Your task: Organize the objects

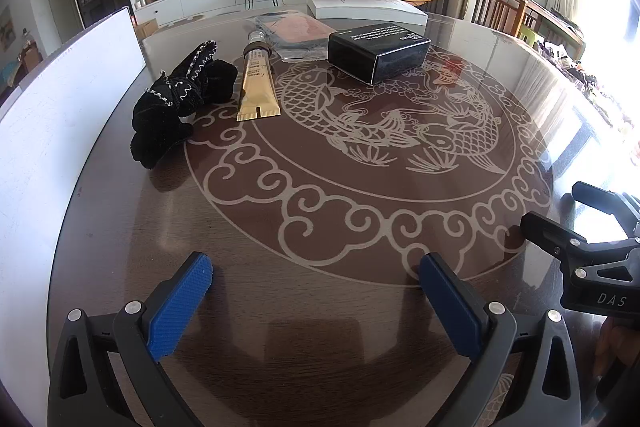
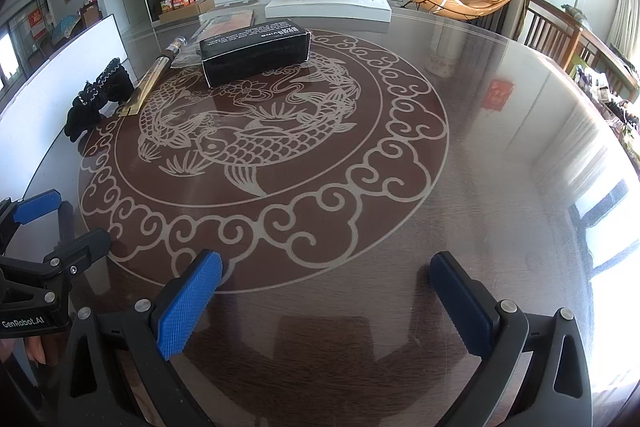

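Sunny living room behind, with a TV on a white cabinet and orange chairs far off. Up close is a big round desk (image 1: 360, 307) with fish drawn on its shiny brown top.

Four things wait at the far left of the desk. A black glove (image 1: 176, 103) lies nearest the left edge. Just beside it, on its right, lies a gold tube (image 1: 257, 83), and the two look like they touch. Farther right sits a black box (image 1: 378, 51). Behind the tube and box is a clear bag (image 1: 296, 31) with something pink inside. A big white box (image 1: 360, 5) stands at the far edge.

The left hand-held gripper (image 1: 316, 275) is wide open and holds nothing. The right hand-held gripper (image 2: 326, 273) is wide open and empty too. Both hover over the near part of the desk, well apart from the things.

I think the job has not really begun. A good first move may be the left gripper going for the glove or the tube, since they are on its side. Come down slowly, put one finger on each side of the tube's middle, then squeeze gently. The desk looks slippery, so the tube might slide away if pushed.
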